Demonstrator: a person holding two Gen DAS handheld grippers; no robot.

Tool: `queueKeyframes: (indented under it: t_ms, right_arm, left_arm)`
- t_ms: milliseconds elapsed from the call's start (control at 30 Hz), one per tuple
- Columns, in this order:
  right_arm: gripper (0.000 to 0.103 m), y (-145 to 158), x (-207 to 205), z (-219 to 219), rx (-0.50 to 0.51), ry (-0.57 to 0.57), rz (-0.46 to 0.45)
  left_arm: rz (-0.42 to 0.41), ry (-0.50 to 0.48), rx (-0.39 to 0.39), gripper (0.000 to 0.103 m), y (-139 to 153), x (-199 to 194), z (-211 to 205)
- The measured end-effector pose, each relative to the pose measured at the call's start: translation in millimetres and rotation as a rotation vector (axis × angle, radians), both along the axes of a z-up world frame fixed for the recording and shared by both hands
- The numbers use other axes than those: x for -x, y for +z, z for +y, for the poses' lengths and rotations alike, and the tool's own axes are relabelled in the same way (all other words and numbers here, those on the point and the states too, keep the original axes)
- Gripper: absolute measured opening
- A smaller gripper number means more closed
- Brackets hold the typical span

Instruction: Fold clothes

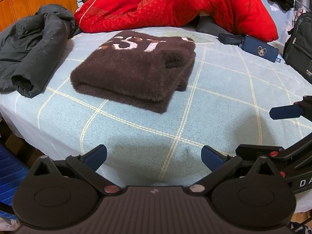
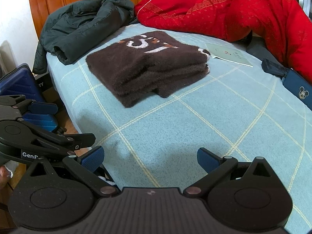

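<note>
A brown fuzzy sweater point(image 1: 134, 72) with white lettering lies folded into a thick rectangle on the light blue checked bed sheet point(image 1: 224, 97); it also shows in the right wrist view point(image 2: 148, 66). My left gripper point(image 1: 154, 157) is open and empty, hovering over the sheet well short of the sweater. My right gripper point(image 2: 150, 159) is open and empty, also back from the sweater near the bed's front edge. Each gripper shows at the edge of the other's view.
A dark green padded jacket point(image 1: 33, 44) lies crumpled at the left. A person under a red quilt point(image 1: 175, 5) lies across the back. A thin booklet point(image 2: 230, 56), a navy pouch point(image 1: 261, 48), a black backpack point(image 1: 300, 44) and a blue suitcase point(image 2: 25, 89) surround the bed.
</note>
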State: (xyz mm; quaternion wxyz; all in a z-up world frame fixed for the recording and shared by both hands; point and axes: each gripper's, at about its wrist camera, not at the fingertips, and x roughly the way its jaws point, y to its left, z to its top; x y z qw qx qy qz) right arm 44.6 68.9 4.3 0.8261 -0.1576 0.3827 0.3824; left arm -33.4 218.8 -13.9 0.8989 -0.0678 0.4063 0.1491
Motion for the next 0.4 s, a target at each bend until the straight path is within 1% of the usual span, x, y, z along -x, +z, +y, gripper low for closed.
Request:
queueKeyframes:
  t_ms: [400]
  right_arm:
    - [0.103, 2.4, 0.5, -0.9, -0.006, 0.003, -0.006]
  left_arm:
    - [-0.005, 0.0, -0.007, 0.102, 2.9, 1.1, -0.5]
